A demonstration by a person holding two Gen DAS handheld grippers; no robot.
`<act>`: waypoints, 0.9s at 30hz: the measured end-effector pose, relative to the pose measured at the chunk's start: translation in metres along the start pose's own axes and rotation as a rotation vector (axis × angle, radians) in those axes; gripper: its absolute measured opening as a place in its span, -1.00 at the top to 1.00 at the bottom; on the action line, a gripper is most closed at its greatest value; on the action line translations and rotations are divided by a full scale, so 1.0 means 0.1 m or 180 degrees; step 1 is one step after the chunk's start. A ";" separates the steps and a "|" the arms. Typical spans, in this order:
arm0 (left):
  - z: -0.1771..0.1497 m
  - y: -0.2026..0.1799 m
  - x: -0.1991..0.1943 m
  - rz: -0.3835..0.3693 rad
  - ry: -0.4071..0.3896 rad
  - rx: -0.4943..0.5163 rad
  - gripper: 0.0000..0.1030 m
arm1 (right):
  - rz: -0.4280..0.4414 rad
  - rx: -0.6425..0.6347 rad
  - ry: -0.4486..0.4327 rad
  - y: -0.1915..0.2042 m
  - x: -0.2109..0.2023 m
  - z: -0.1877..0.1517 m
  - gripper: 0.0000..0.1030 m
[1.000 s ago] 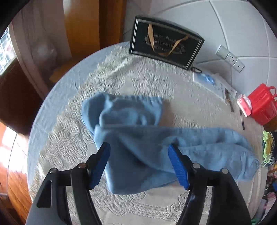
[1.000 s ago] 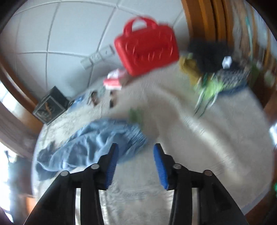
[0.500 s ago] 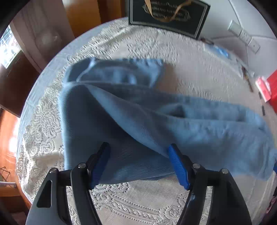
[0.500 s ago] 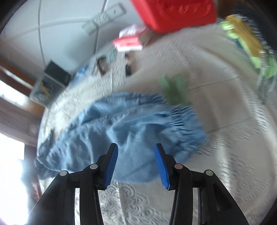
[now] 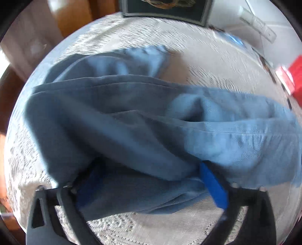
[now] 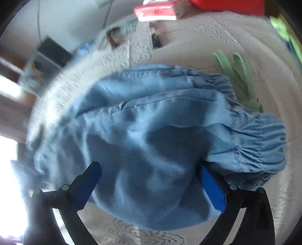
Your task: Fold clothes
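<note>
The blue garment (image 5: 143,120) lies crumpled on the lace tablecloth (image 5: 207,62) of a round table, spread across the middle of the surface, its gathered waistband (image 6: 251,130) toward the side where a green cloth (image 6: 239,79) lies touching it. The left gripper (image 5: 149,179) is directly over the garment with its jaws spread wide; they have just been opening, cloth lies between the 2 blue pads (image 5: 213,186), and the left pad is partly covered by a fold, but neither is seen pressing on the fabric. The right gripper (image 6: 151,184) stands over the waistband end, jaws likewise spread wide after just opening, with cloth between them and no grip seen. At the far edge of the surface, against a white panelled wall (image 5: 236,11), stand a dark gift bag (image 5: 166,9), a red case (image 6: 226,4) and a red-and-white packet (image 6: 158,12). Both views are blurred.
</note>
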State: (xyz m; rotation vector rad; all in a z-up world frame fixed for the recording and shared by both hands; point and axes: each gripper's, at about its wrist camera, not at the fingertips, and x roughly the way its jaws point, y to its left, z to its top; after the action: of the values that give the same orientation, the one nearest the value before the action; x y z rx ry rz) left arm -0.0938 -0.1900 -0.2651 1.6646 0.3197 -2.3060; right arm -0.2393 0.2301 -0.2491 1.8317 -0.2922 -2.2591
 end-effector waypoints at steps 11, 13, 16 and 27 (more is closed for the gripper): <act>0.49 0.74 -0.59 0.0014 -0.0260 -0.0532 -0.78 | 0.0011 0.1178 -0.0364 -0.95 -0.97 0.15 0.15; 0.58 0.84 -0.41 0.0021 -0.0081 -0.0623 -0.78 | 0.0060 0.1283 -0.0273 -0.96 -0.92 0.21 0.08; 0.65 0.84 -0.17 0.0141 0.0076 -0.0600 -0.78 | 0.0060 0.1407 -0.0084 -0.90 -0.72 0.41 0.06; 0.44 0.90 -0.24 0.0187 -0.0043 -0.0546 0.19 | -0.0514 0.0736 -0.0062 -0.59 -0.38 0.52 0.81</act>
State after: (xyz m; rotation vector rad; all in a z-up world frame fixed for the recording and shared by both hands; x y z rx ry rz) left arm -0.0943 -0.2867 -0.2304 1.5538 0.4461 -2.1798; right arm -0.2848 0.2982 -0.2201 2.0129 -0.4405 -2.4413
